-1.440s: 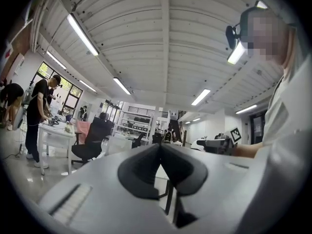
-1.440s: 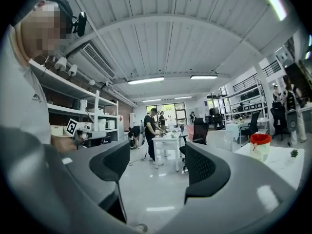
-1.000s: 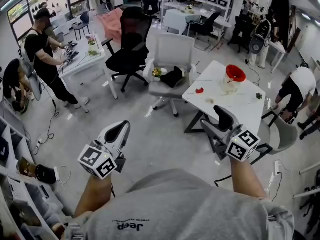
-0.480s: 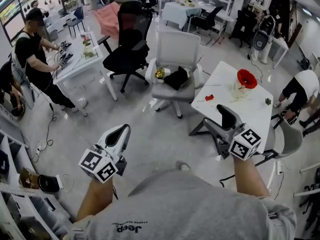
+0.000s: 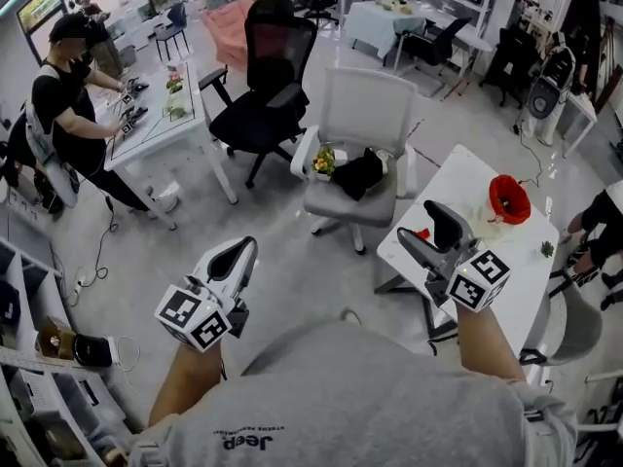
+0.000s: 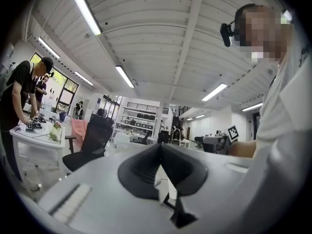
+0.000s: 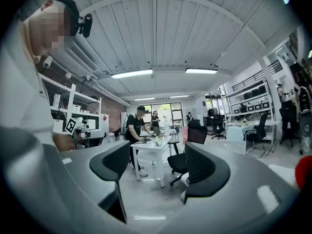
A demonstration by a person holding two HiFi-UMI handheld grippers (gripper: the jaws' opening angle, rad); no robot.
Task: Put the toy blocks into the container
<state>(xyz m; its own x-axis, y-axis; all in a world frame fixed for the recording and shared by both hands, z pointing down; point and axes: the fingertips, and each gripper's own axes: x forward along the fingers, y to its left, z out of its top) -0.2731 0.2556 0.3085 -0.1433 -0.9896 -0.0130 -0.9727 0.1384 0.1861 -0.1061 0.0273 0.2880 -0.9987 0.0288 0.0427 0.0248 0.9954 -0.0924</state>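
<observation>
Your left gripper point(image 5: 237, 258) is closed on nothing; your right gripper point(image 5: 426, 227) stands apart, empty. The red round container point(image 5: 508, 199) sits on the white worktop point(image 5: 469, 181), its contents unreadable.

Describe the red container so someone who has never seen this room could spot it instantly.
Find the white table at the right of the head view, beside the light grey chair. The red container stands on its top, toward the far side. It is the biggest, brightest thing there; the only other red item, a small block near the left edge, is far smaller.
</observation>
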